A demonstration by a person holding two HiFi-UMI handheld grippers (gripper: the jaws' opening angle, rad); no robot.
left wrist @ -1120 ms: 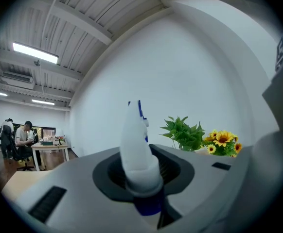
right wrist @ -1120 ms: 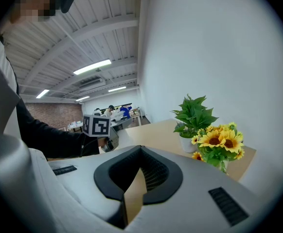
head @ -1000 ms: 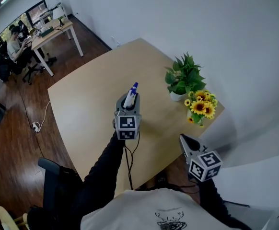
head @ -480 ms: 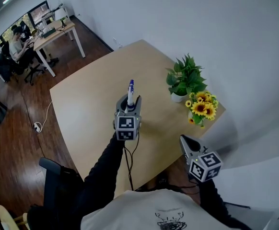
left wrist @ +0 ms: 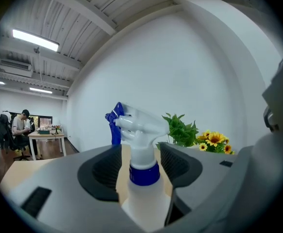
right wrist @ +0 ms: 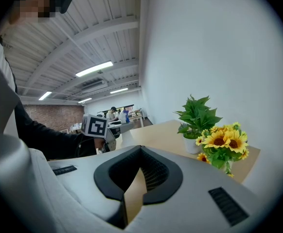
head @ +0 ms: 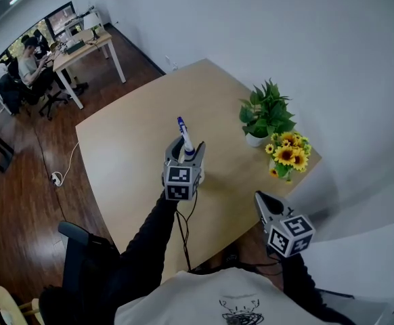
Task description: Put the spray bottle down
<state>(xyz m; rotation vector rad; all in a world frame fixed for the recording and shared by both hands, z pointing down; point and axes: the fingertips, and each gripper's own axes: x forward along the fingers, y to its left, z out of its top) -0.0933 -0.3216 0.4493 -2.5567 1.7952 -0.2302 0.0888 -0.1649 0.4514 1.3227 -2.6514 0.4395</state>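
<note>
1. Left gripper (head: 185, 151) is opening up: jaws spreading, spray bottle (left wrist: 141, 166) upright between them, pads clear of its neck.
2. The bottle sits mid-table (head: 122, 141), with the potted plant (head: 265, 114) at its 2 o'clock.
3. Right gripper (head: 260, 198), off at 4 o'clock, has its jaws closed together on nothing.

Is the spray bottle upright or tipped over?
Upright: the spray bottle stands straight between the left tongs, whose jaws are opening, with a gap beside its neck.
</note>
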